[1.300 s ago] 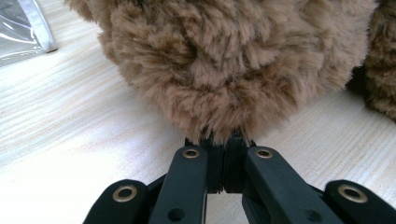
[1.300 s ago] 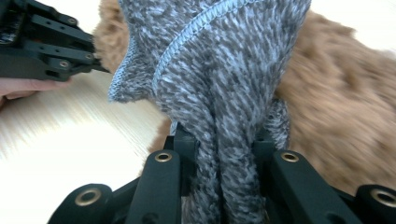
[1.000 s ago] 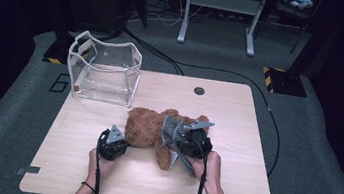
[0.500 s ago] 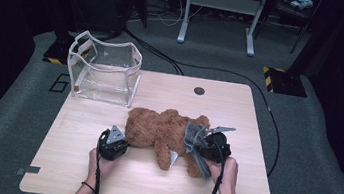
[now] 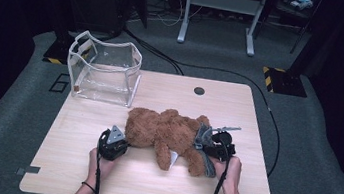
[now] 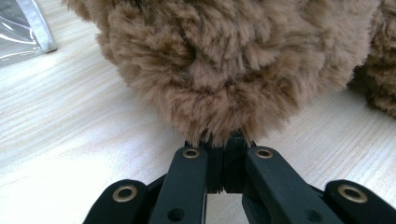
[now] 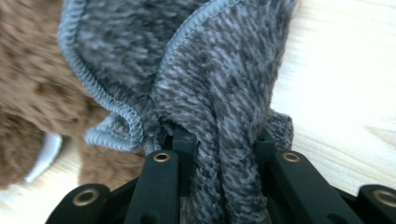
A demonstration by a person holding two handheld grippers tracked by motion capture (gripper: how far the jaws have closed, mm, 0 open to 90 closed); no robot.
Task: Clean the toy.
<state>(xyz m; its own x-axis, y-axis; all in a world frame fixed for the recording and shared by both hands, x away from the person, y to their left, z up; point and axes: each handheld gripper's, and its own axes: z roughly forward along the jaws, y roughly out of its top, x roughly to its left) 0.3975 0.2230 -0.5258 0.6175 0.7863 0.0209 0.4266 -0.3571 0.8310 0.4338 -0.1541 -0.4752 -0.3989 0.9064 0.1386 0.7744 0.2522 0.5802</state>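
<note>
A brown teddy bear [image 5: 165,131] lies across the middle of the wooden table [image 5: 147,189]. My left gripper [image 5: 121,143] sits at its left end, shut on a tuft of brown fur [image 6: 224,60]; the jaws meet at the gripper's tip [image 6: 226,154]. A grey knit garment [image 5: 201,137] is bunched at the bear's right end, by its legs. My right gripper [image 5: 206,147] is shut on that garment [image 7: 210,70], whose folds run down between the jaws of the gripper [image 7: 219,140]. Brown fur [image 7: 28,84] and a white tag [image 7: 44,156] show beside it.
A clear plastic bag [image 5: 104,70] with white trim stands open at the table's back left corner. A small round dark grommet [image 5: 199,90] sits near the back edge. Bare wood lies along the table's front and right side. Cables run over the floor behind.
My right gripper has moved to the right with the grey garment, dragging it from the bear's middle to its leg end. The left gripper has stayed put on the fur.
</note>
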